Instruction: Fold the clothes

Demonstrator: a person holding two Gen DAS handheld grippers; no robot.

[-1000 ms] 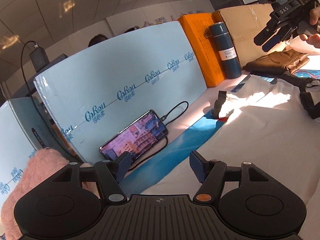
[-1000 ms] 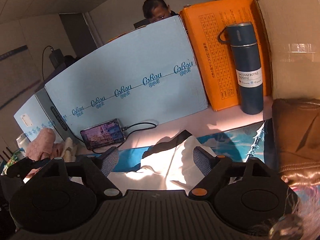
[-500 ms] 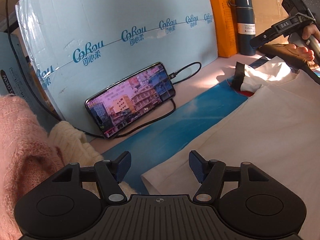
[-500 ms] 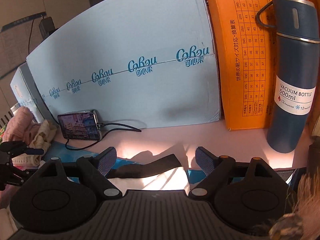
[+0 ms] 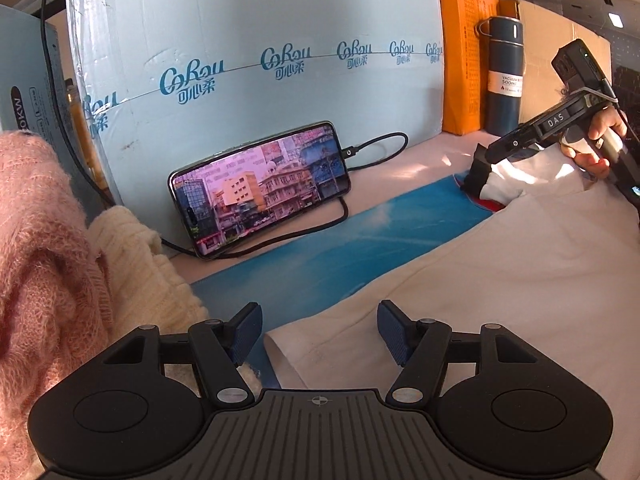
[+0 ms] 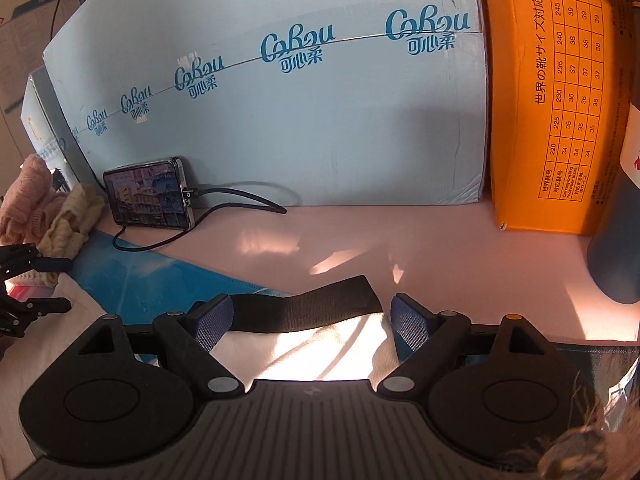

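A cream-white garment (image 5: 500, 276) lies spread over a blue mat (image 5: 320, 256). Its hem corner (image 5: 292, 348) sits between the blue pads of my left gripper (image 5: 319, 330), which is open just above it. The garment's far end carries a black band (image 6: 304, 312). My right gripper (image 6: 310, 322) is open with that black band and white cloth (image 6: 312, 352) lying between its pads. In the left wrist view the right gripper (image 5: 486, 156) hangs low over the black-edged end, held by a hand (image 5: 600, 140).
A phone (image 5: 260, 188) with a cable leans on a pale blue box (image 5: 260, 40) at the back. An orange box (image 6: 560, 92) and a dark blue vacuum bottle (image 5: 502, 80) stand to the right. Pink knitwear (image 5: 40, 260) and cream knitwear (image 5: 140, 256) are piled on the left.
Both grippers have come down and forward. The left one now hovers at the garment's hem corner; the right one has closed in on the black-banded end. Both stay open.
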